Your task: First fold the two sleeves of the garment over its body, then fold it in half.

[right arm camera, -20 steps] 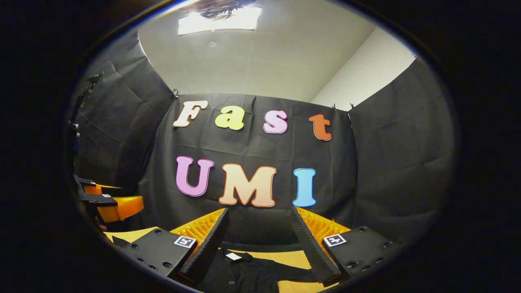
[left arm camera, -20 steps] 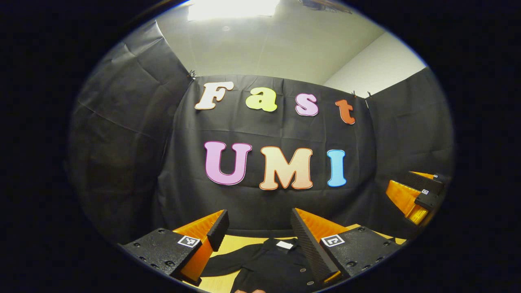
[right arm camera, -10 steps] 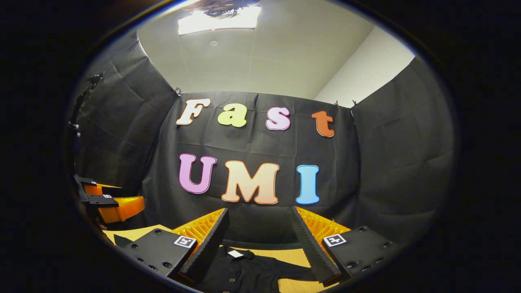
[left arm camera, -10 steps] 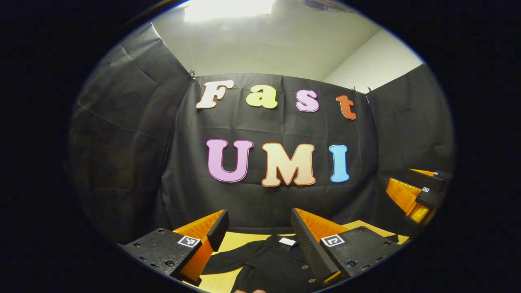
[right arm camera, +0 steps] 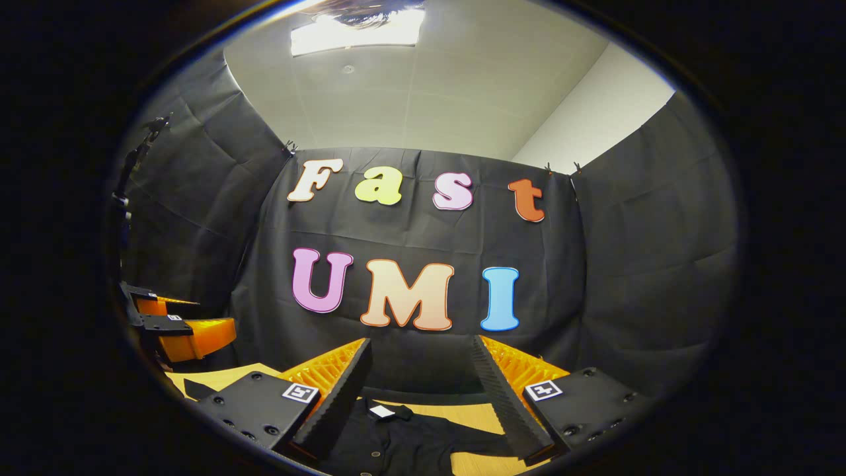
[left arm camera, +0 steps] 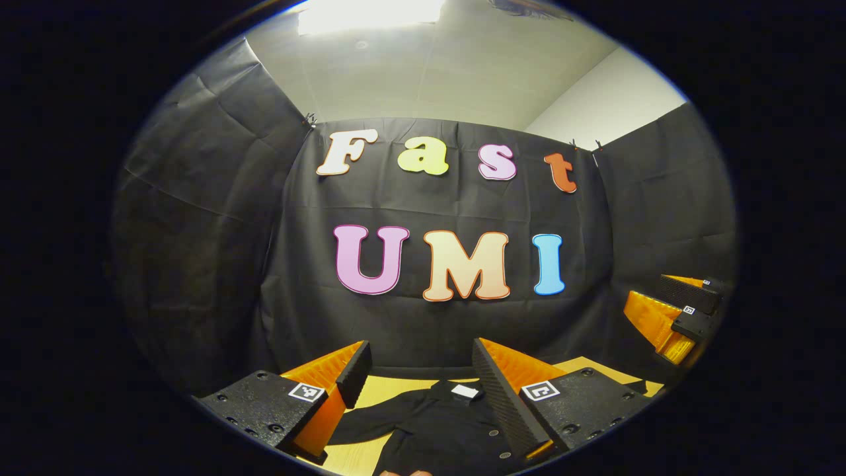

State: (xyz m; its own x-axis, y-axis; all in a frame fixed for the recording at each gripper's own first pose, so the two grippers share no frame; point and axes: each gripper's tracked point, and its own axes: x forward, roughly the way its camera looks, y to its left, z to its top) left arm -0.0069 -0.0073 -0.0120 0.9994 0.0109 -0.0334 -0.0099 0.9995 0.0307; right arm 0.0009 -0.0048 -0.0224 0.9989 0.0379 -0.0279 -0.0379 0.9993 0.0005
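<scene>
A black buttoned garment (left arm camera: 436, 426) with a white neck label lies flat on the wooden table (left arm camera: 386, 393), one sleeve stretched out to the left. My left gripper (left arm camera: 420, 360) hovers above it, open and holding nothing. In the right gripper view the same garment (right arm camera: 403, 436) lies below my right gripper (right arm camera: 420, 357), which is also open and holding nothing, with a sleeve reaching right. The right gripper (left arm camera: 674, 311) shows at the right edge of the left gripper view. At the left edge of the right gripper view is the left gripper (right arm camera: 178, 324).
Black cloth walls (left arm camera: 198, 231) close the booth behind and on both sides of the table. A ceiling light (right arm camera: 357, 33) glows overhead. The bare table top (right arm camera: 482, 413) shows beyond the collar.
Both views have tilted very slightly, so the wall sits a little higher in the frames. The garment lies as it did and both grippers stay open.
</scene>
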